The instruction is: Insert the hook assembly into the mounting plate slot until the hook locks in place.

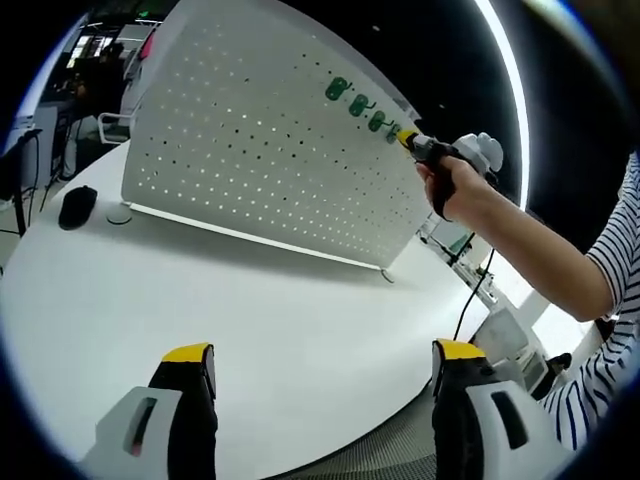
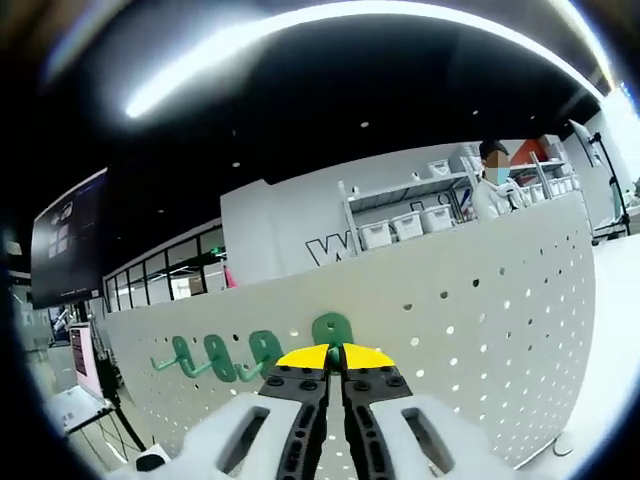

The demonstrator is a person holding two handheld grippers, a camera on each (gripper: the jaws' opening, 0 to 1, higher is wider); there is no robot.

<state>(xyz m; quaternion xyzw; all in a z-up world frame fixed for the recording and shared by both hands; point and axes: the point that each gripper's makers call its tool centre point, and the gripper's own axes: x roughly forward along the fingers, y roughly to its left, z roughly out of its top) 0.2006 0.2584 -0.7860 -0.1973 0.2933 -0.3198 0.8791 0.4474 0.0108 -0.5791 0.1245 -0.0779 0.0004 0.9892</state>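
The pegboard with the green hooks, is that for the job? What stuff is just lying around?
For the job:
white pegboard
green hooks
right claw, closed at a hook

Just lying around:
black mouse
storage shelves
left claw, open

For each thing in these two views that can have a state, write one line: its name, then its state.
Pegboard: upright on the white table.
Green hooks: four mounted in a row near the pegboard's top edge.
Left gripper: open, holding nothing, above the table.
Right gripper: shut at the rightmost green hook.
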